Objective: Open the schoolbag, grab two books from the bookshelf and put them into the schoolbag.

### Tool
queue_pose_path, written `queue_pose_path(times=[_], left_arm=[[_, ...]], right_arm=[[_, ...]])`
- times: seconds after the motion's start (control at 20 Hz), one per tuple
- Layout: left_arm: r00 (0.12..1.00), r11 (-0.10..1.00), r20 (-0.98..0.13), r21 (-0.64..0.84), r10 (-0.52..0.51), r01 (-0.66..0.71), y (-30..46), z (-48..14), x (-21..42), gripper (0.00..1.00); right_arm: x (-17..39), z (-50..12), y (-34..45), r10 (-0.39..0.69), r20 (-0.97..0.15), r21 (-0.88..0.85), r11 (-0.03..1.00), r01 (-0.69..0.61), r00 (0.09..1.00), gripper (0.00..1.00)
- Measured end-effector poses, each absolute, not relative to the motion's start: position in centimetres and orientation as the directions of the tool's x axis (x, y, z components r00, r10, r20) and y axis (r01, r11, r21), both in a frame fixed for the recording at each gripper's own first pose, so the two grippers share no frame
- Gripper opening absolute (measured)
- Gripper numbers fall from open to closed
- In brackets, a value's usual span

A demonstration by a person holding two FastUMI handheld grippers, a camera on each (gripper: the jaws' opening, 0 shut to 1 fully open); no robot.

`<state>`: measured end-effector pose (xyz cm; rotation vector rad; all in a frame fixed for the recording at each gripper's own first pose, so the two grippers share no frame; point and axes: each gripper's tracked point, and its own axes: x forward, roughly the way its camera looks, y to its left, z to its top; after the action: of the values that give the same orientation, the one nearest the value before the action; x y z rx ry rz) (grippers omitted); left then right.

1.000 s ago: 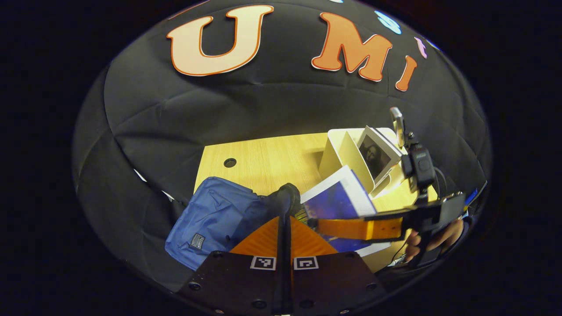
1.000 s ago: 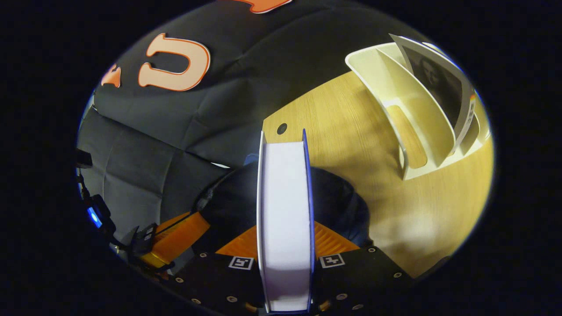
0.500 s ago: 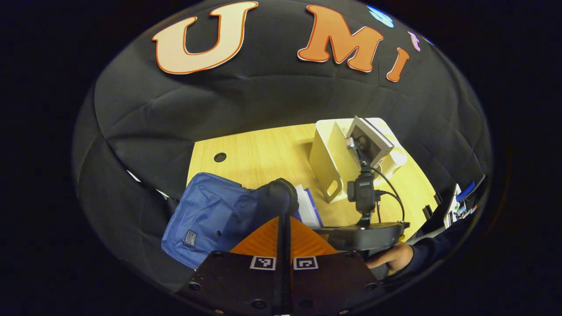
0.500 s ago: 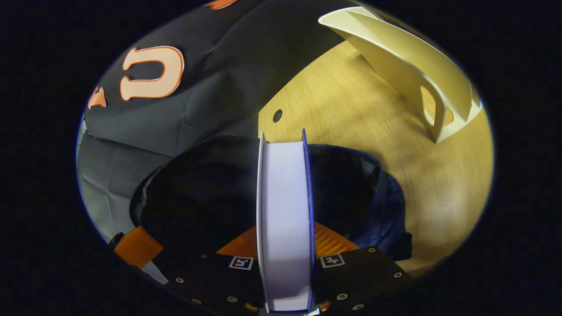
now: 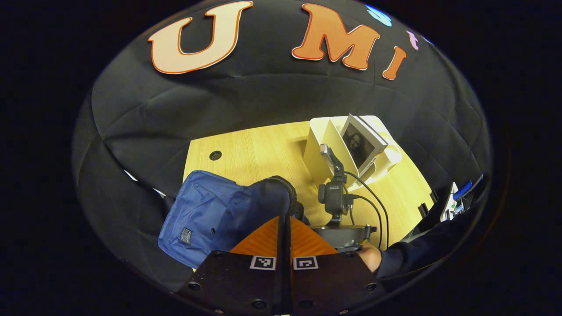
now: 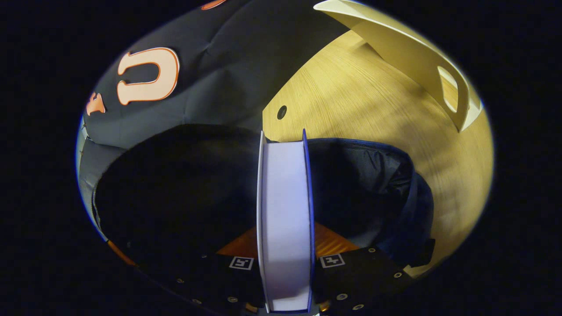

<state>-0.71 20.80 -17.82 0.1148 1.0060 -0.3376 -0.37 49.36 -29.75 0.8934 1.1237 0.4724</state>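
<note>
**Book held edge-on over the open schoolbag mouth**

My right hand-held gripper (image 6: 284,245) is clenched on a book (image 6: 284,210), one finger on each cover, with the page edge facing the camera. In the right gripper view the book's long axis runs straight ahead toward 12 o'clock, and its far end sits over the dark opening of the schoolbag (image 6: 377,175). The opening spreads from 9 o'clock round to 3 o'clock about the book, so I judge the coming move to be a plain push forward and down along that same axis.

My left hand-held gripper (image 5: 284,219) is closed tight, with no gap between its fingers, and the dark rim of the bag mouth lies right at its tips. I judge it is pinching that rim to hold the mouth open, though the contact itself is too dark to confirm. In the left gripper view the blue bag body lies at 10 o'clock, and the right device's camera mast with a sleeve and hand (image 5: 371,258) stands at 2 o'clock.

The bookshelf (image 5: 322,147) stands on the desk (image 5: 259,153) at 1 o'clock, well apart from the bag, with a second book (image 5: 362,145) leaning in it.

I see nothing between book and opening. The risk is the far bag lip at 1 o'clock catching the book's corner.
</note>
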Motion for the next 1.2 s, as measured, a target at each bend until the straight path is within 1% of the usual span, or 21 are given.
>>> queue_pose_path(times=[0.3, 0.65, 0.7, 0.75, 0.8, 0.85, 0.9, 0.95, 1.0, 1.05, 1.1, 1.15, 1.2], left_arm=[[0.482, 0.94, -0.844, -0.075, -0.237, 0.332, 20.5, -17.6, -1.1, 0.0], [0.489, 0.941, -0.839, -0.075, -0.239, 0.331, 20.2, -17.2, -1.9, 0.0], [0.492, 0.942, -0.838, -0.074, -0.236, 0.327, 20.2, -17.1, -1.9, 0.0], [0.496, 0.944, -0.837, -0.073, -0.234, 0.321, 20.3, -17.1, -1.8, 0.0], [0.498, 0.947, -0.835, -0.078, -0.233, 0.311, 20.4, -17.1, -1.9, 0.0], [0.505, 0.952, -0.832, -0.083, -0.229, 0.295, 20.5, -17.1, -1.8, 0.0], [0.515, 0.955, -0.829, -0.076, -0.219, 0.286, 20.8, -17.1, -1.5, 0.0], [0.523, 0.958, -0.826, -0.064, -0.208, 0.28, 21.0, -17.0, -1.3, 0.0], [0.534, 0.96, -0.823, -0.049, -0.195, 0.275, 21.3, -16.9, -1.2, 0.0], [0.537, 0.961, -0.822, -0.042, -0.188, 0.273, 21.4, -16.9, -1.1, 0.0], [0.541, 0.962, -0.82, -0.039, -0.185, 0.271, 21.4, -16.8, -1.1, 0.01], [0.543, 0.962, -0.819, -0.043, -0.188, 0.268, 21.3, -16.9, -0.9, 0.0], [0.544, 0.964, -0.818, -0.045, -0.188, 0.264, 21.3, -17.0, -0.9, 0.0]], right_arm=[[-0.2, -31.0, 51.0, 0.734, -0.553, 0.822, 0.559, 0.113, 0.394, 0.4], [0.4, -32.2, 52.3, 0.742, -0.526, 0.835, 0.543, 0.089, 0.416, 0.4], [0.6, -32.4, 52.6, 0.743, -0.521, 0.838, 0.538, 0.088, 0.42, 0.31], [0.7, -32.7, 52.9, 0.75, -0.518, 0.842, 0.532, 0.091, 0.412, 0.49], [0.8, -32.9, 53.1, 0.755, -0.516, 0.846, 0.522, 0.106, 0.405, 0.41], [0.6, -32.8, 53.4, 0.759, -0.521, 0.847, 0.516, 0.128, 0.39, 0.48], [0.1, -32.8, 53.6, 0.757, -0.542, 0.837, 0.524, 0.156, 0.366, 0.5], [-0.3, -33.0, 53.6, 0.747, -0.571, 0.82, 0.543, 0.182, 0.341, 0.44], [-0.8, -33.1, 53.4, 0.737, -0.599, 0.8, 0.564, 0.204, 0.314, 0.4], [-1.4, -33.4, 52.9, 0.721, -0.633, 0.774, 0.593, 0.222, 0.28, 0.55], [-2.4, -33.4, 52.7, 0.717, -0.654, 0.757, 0.612, 0.229, 0.241, 0.46], [-3.3, -33.4, 52.6, 0.716, -0.666, 0.745, 0.628, 0.224, 0.208, 0.49], [-4.0, -33.0, 52.5, 0.715, -0.675, 0.737, 0.642, 0.211, 0.183, 0.72]])
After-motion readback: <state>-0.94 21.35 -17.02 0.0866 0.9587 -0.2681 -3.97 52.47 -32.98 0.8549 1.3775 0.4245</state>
